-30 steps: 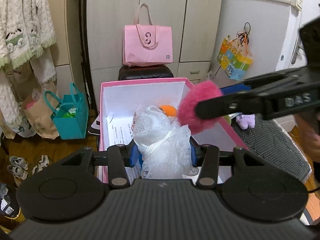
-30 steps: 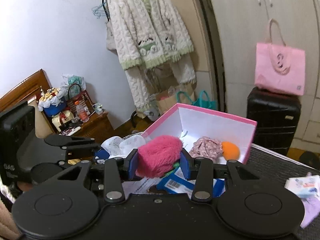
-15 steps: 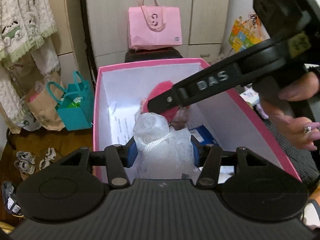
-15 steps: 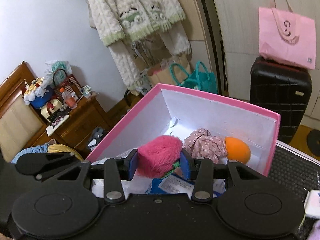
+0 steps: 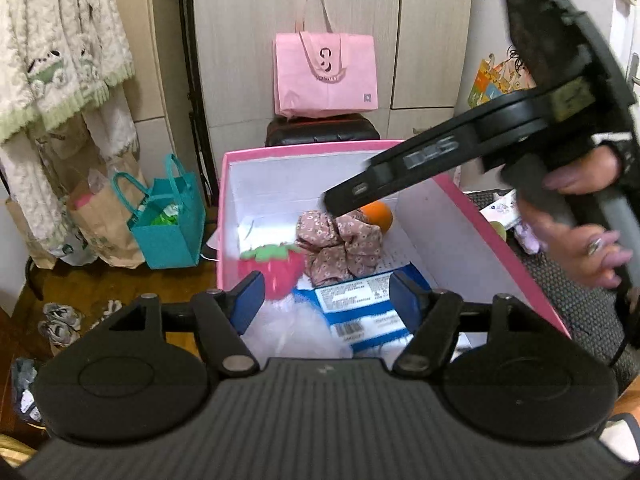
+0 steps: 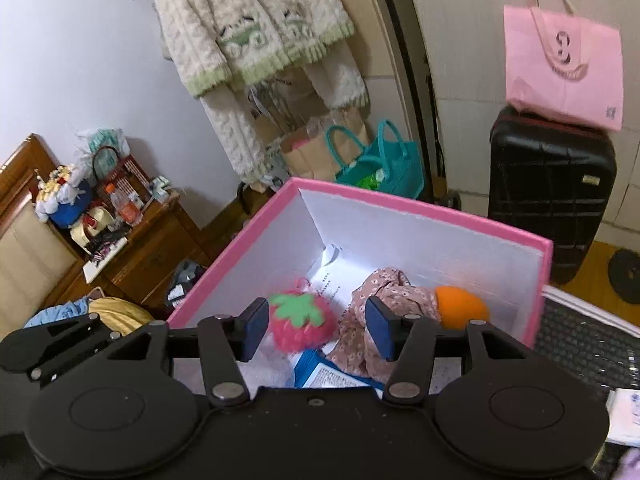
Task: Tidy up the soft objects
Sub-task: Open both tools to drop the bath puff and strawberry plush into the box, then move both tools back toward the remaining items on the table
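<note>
Both the left claw (image 5: 326, 300) and right claw (image 6: 316, 326) hang wide open and empty over the pink box (image 6: 420, 208), since the fuzzy strawberry (image 6: 302, 326) and white mesh pouf (image 5: 288, 330) lie inside with the other soft stuff

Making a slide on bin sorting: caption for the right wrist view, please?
Open right tool above the pink box holding a strawberry plush, floral cloth and orange ball.

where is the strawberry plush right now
In both wrist views the strawberry plush lies inside the pink box, toward its left wall, right beside the floral fabric bundle.
</note>
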The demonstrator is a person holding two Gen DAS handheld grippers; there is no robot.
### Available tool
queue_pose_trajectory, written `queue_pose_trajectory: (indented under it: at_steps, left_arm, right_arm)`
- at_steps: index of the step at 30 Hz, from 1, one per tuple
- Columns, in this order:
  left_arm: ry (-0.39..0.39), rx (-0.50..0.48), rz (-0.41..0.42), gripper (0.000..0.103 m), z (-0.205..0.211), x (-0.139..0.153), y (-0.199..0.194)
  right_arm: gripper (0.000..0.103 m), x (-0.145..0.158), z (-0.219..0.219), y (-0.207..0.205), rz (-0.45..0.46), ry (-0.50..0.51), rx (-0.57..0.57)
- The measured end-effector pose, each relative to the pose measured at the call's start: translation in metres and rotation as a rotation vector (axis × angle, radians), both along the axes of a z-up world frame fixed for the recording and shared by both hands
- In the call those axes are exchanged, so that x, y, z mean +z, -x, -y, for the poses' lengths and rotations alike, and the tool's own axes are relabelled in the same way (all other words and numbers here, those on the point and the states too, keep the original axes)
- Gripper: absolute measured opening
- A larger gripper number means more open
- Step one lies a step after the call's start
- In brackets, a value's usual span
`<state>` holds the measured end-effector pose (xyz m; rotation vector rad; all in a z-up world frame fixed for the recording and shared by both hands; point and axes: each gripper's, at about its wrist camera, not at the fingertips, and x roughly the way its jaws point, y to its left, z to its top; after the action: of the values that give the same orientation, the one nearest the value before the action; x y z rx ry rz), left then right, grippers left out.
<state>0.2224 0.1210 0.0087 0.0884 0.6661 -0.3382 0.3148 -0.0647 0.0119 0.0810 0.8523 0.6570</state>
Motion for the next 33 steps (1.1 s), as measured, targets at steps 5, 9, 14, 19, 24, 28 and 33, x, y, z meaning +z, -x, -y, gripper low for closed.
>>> queue_pose_trajectory:
  at_steps: [5, 9, 14, 19, 24, 28, 33]
  left_arm:
    - [-0.021, -0.014, 0.041, 0.068, -0.003, 0.014, 0.034]
    - [-0.057, -0.052, 0.057, 0.068, 0.004, 0.021, 0.053]
    - [-0.095, -0.035, 0.064, 0.068, 0.012, 0.025, 0.072]
    - [-0.083, -0.035, 0.052, 0.069, 0.016, 0.031, 0.092]
    - [-0.097, -0.046, 0.056, 0.069, 0.024, 0.037, 0.111]
    - [-0.121, -0.048, 0.085, 0.071, 0.030, 0.042, 0.126]
    - [-0.103, -0.086, 0.044, 0.073, 0.035, 0.040, 0.136]
  right_arm:
    - [0.059, 0.028, 0.016, 0.044, 0.077, 0.028, 0.027]
    - [0.059, 0.044, 0.021, 0.078, 0.127, 0.055, 0.053]
    - [0.059, 0.059, 0.027, 0.118, 0.202, 0.098, 0.079]
    - [0.059, 0.071, 0.039, 0.151, 0.249, 0.114, 0.087]
    - [0.059, 0.077, 0.052, 0.178, 0.272, 0.139, 0.101]
    - [0.059, 0.079, 0.065, 0.197, 0.271, 0.162, 0.117]
    - [0.059, 0.075, 0.080, 0.222, 0.283, 0.171, 0.117]
